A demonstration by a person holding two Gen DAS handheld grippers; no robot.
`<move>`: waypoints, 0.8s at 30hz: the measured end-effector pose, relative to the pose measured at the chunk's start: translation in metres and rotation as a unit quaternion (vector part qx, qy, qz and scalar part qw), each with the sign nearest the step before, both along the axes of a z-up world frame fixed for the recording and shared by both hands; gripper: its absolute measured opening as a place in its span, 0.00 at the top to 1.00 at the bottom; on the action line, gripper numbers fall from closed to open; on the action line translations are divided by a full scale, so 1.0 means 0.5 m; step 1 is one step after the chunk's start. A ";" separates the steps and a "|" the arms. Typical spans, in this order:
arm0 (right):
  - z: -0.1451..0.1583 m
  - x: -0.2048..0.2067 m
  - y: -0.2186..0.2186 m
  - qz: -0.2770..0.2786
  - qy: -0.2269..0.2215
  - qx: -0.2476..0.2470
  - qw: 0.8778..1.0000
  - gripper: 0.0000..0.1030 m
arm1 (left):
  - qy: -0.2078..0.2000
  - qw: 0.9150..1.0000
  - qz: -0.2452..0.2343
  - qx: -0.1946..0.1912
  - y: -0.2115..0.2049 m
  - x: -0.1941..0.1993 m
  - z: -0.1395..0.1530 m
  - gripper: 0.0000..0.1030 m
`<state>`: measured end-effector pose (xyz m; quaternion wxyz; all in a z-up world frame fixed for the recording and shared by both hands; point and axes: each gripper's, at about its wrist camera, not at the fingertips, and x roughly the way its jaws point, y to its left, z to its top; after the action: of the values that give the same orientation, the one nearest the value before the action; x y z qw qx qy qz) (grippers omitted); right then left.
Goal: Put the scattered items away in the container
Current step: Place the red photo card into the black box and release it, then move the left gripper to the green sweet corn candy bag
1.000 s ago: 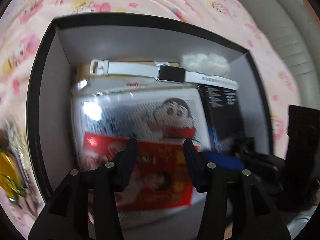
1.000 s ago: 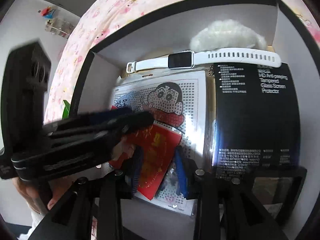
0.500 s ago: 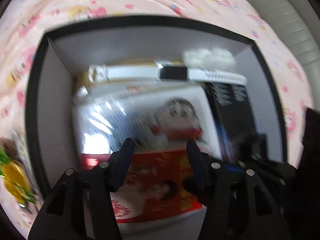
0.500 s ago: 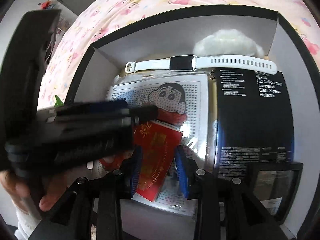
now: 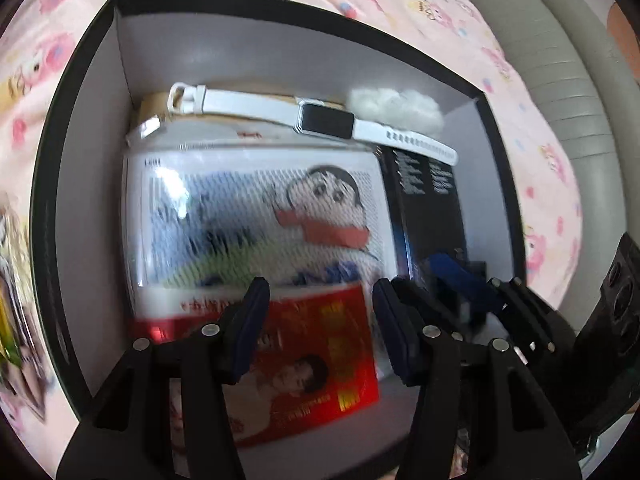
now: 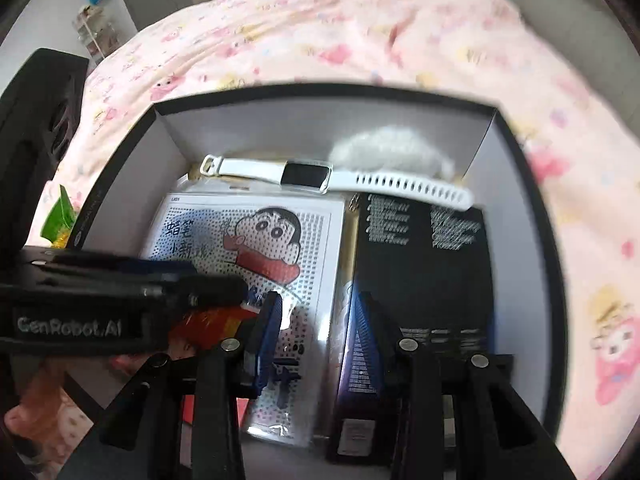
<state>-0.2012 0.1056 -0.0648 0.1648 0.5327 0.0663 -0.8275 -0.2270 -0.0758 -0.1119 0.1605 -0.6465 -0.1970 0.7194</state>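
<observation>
Left wrist view: the left tongs (image 5: 318, 312) hang over the near end of the black box (image 5: 48, 208), jaws apart with nothing between them. Directly beneath them lies a red packet (image 5: 320, 356) printed with a face, resting on top of the cartoon bead sheet (image 5: 256, 208) in its clear sleeve. A white smartwatch (image 5: 316, 120) lies across the far end of the box, its strap crossing the top of a black screen-protector box (image 5: 428, 208) that sits to the right of the sheet. A white fluffy piece (image 5: 396, 106) sits in the far right corner, touching the strap. The box stands on a pink patterned bed cover (image 5: 440, 12). A green-and-yellow item (image 5: 8, 320) lies outside the box at the left edge, blurred.

Right wrist view: the right tongs (image 6: 316, 332) are also spread, empty, above the seam between the bead sheet (image 6: 256, 240) and the screen-protector box (image 6: 424, 276). The left tool's body crosses the lower left of the frame, covering most of the red packet (image 6: 212, 322). The watch (image 6: 308, 176) and fluffy piece (image 6: 392, 148) show at the far wall.
</observation>
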 end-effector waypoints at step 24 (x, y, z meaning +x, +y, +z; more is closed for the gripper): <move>0.127 0.318 -0.047 -0.035 0.094 -0.085 0.991 0.66 | 0.248 0.968 0.034 0.011 0.019 0.334 0.196 0.49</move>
<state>-0.0423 0.0819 -0.0014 0.1739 0.4385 -0.0079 -0.8817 -0.0598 -0.0663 -0.0139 0.1867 -0.4388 -0.1804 0.8603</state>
